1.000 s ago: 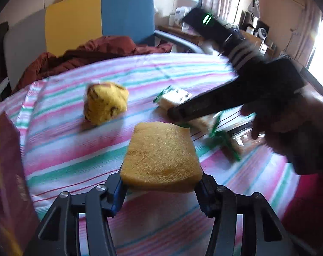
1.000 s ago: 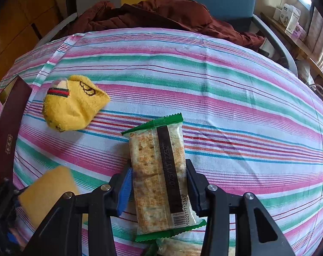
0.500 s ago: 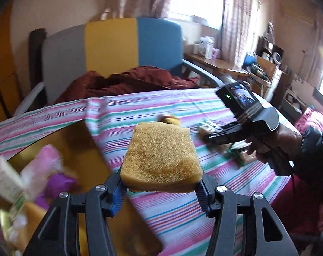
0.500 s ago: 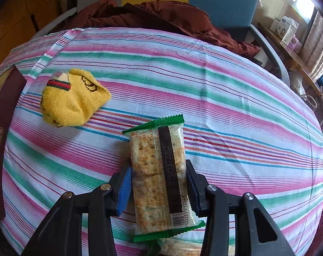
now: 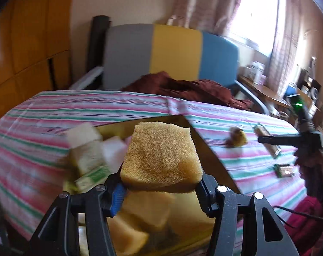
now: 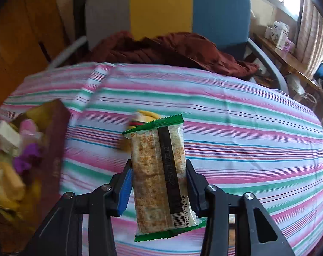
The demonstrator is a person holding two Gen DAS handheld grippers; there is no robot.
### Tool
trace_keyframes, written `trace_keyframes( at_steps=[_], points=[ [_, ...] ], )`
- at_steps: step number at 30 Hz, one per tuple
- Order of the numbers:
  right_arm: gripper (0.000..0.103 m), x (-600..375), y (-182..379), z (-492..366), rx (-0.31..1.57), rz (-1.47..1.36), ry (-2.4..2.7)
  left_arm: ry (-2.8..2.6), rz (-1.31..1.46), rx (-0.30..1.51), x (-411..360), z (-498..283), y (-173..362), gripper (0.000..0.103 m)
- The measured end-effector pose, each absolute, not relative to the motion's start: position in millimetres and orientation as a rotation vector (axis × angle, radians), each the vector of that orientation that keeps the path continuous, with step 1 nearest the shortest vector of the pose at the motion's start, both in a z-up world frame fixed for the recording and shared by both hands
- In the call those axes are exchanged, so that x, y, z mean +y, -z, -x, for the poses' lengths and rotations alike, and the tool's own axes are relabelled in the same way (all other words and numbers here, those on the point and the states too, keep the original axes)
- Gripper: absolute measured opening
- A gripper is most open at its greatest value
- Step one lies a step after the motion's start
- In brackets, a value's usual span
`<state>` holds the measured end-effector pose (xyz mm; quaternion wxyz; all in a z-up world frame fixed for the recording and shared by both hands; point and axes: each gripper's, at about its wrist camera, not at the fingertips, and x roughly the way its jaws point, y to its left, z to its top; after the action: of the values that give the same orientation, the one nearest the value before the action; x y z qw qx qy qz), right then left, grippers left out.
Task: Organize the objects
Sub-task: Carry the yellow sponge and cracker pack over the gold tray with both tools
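Both tongs are loaded: your left gripper [image 5: 161,186] is clamped part-open across a yellow sponge [image 5: 160,156], its jaws pressing the sponge's two sides, and your right gripper [image 6: 159,188] is closed about as tight as it goes on a cracker packet [image 6: 160,171], pinching it at its waist so it stands clear of the striped tablecloth [image 6: 246,132]. You carry the sponge flat and over the open box [image 5: 212,155], probably so it can drop in among the pale blocks and other sponges already inside. A second ago that sponge hung above bare cloth with the yellow sock [image 5: 238,137] just ahead; now the sock sits well off to the right and the box lies beneath. Your packet has lifted too, and the box [image 6: 56,140] has come into the right wrist view at its left edge
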<state>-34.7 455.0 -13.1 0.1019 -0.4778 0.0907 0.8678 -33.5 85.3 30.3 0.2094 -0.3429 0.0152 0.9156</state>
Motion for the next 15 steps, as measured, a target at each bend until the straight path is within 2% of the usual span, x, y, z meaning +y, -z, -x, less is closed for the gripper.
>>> trace_keyframes(
  at_steps=[6, 15],
  points=[
    [0.045, 375.5, -8.4, 25.9, 0.319, 1.39, -2.74, -2.652, 0.963, 0.049, 59.3, 33.0, -29.0, 0.057],
    [0.045, 290.0, -8.5, 24.4, 0.275, 1.386, -2.877, -2.697, 1.026, 0.035, 35.0, 32.8, -19.3, 0.058]
  ],
)
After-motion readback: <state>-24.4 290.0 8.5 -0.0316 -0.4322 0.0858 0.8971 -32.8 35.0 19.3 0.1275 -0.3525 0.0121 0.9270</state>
